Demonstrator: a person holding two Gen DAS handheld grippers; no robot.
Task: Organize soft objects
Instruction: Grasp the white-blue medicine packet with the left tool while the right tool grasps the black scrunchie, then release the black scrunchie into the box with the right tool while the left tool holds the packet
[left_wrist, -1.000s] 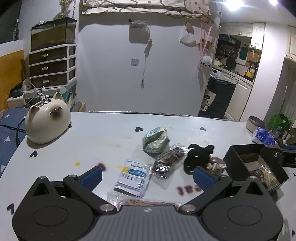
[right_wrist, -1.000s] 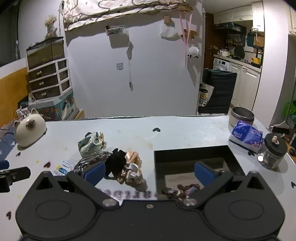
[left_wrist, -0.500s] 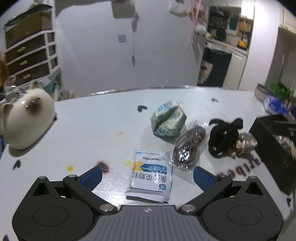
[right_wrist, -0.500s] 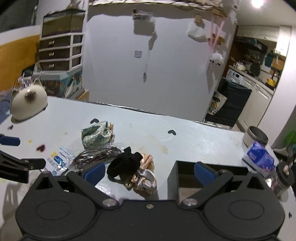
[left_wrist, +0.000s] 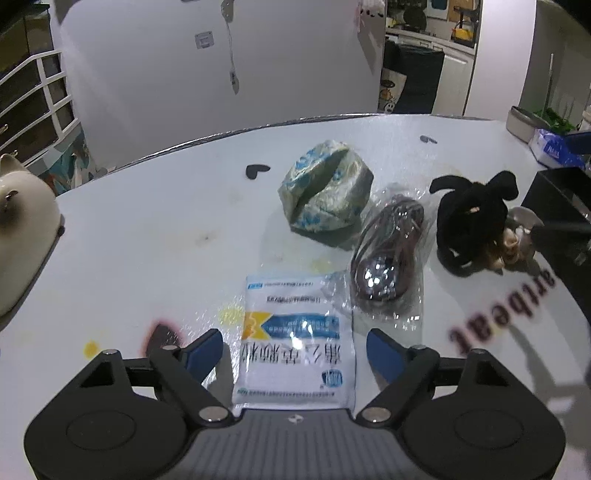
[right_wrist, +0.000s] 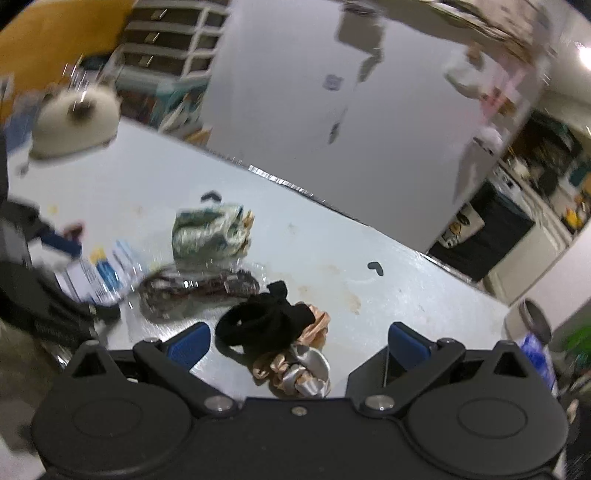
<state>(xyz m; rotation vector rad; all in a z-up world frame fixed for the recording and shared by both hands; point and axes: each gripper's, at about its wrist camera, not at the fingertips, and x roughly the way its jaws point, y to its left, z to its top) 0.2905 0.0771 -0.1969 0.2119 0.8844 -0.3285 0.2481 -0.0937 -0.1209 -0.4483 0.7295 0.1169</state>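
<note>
Both grippers, left (left_wrist: 294, 350) & right (right_wrist: 298, 339), spread wide over 1 flat white packet (left_wrist: 295, 343), 1 crinkly bagged cord (left_wrist: 388, 258), 3 scrunchies: black (right_wrist: 264, 323), peach satin (right_wrist: 317, 325), silver (right_wrist: 308, 374).

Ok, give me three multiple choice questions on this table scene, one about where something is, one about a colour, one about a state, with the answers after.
1. Where does the white sachet lie relative to the left gripper?
A. Between its open fingers
B. Inside the black box
C. On top of the cat figurine

2. What colour is the scrunchie lying partly over the peach and silver scrunchies?
A. Red
B. Black
C. Yellow

3. What is the state of the right gripper?
A. Shut on a scrunchie
B. Shut on the sachet
C. Open, holding nothing

Answers:
1. A, the left wrist view shows the sachet flat on the table with a blue fingertip on either side.
2. B, it is plainly black in both views.
3. C, its blue fingertips stand wide apart, with the scrunchie pile between and just beyond them, ungripped.
</note>
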